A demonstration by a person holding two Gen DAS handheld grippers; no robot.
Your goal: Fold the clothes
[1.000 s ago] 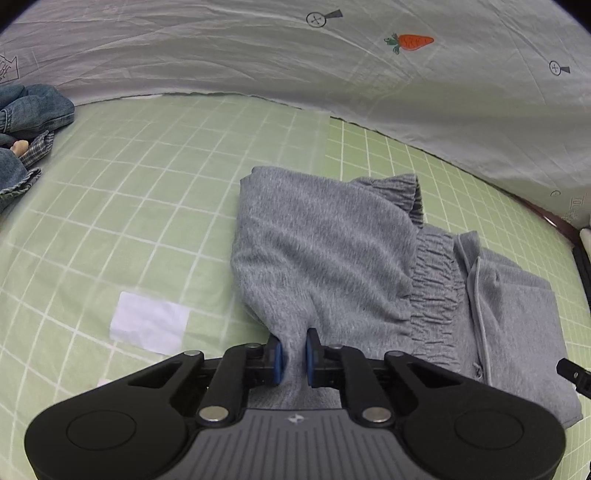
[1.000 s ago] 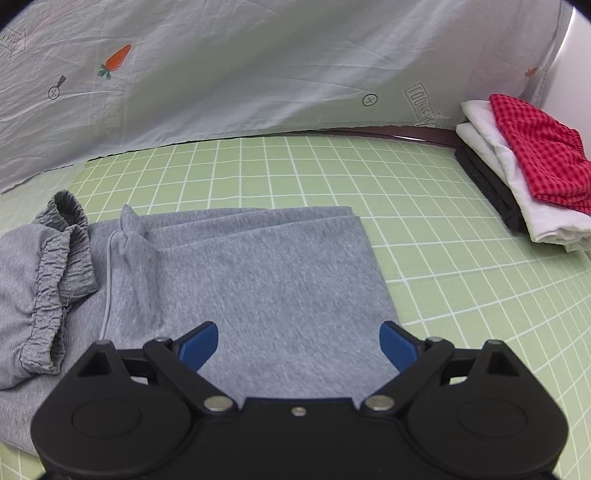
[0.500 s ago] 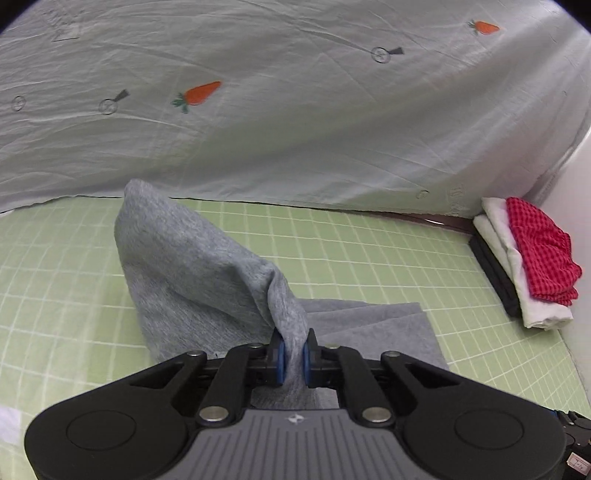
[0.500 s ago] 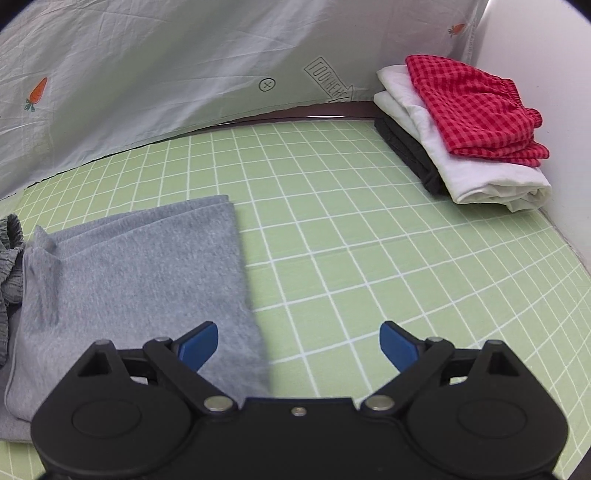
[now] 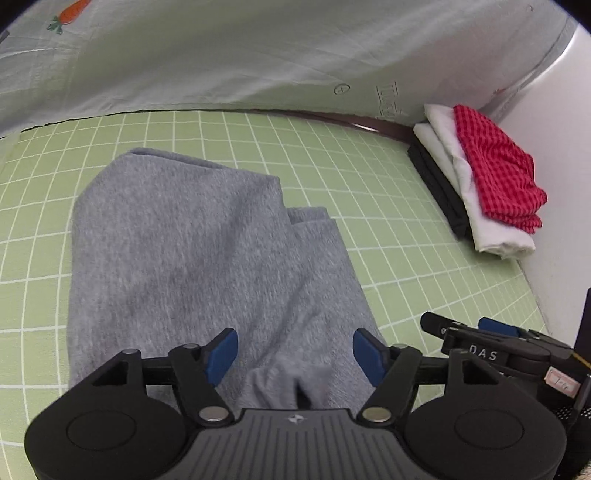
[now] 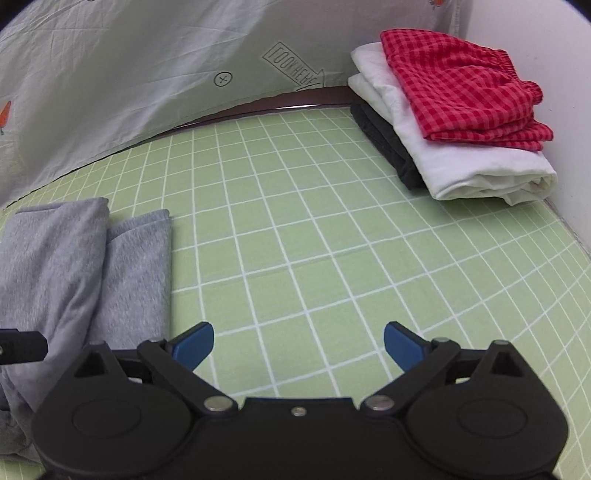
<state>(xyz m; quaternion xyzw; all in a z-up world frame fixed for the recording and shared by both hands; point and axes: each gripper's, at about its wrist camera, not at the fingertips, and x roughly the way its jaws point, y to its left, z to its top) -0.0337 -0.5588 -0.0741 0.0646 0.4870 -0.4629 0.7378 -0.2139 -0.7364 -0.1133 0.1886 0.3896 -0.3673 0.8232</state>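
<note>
Grey sweatpants (image 5: 192, 266) lie folded over on the green grid sheet (image 5: 369, 229), the top layer resting on the lower one. My left gripper (image 5: 295, 354) hovers over their near edge, its jaws opening, with the cloth lying loose under the blue pads (image 5: 221, 350) and not pinched. In the right wrist view the same grey sweatpants (image 6: 74, 273) lie at the left. My right gripper (image 6: 299, 345) stands open over bare sheet to the right of them, holding nothing. It also shows at the lower right of the left wrist view as the right gripper (image 5: 491, 347).
A stack of folded clothes (image 6: 454, 122), red check on white on black, sits in the far right corner against a white wall (image 6: 524, 29). A pale printed sheet (image 6: 129, 62) hangs along the back. Green sheet (image 6: 332, 240) lies between the sweatpants and the stack.
My left gripper carried the pinched grey layer across to the right, laid it over the rest and let go. My right gripper, open throughout, slid right off the sweatpants onto bare sheet.
</note>
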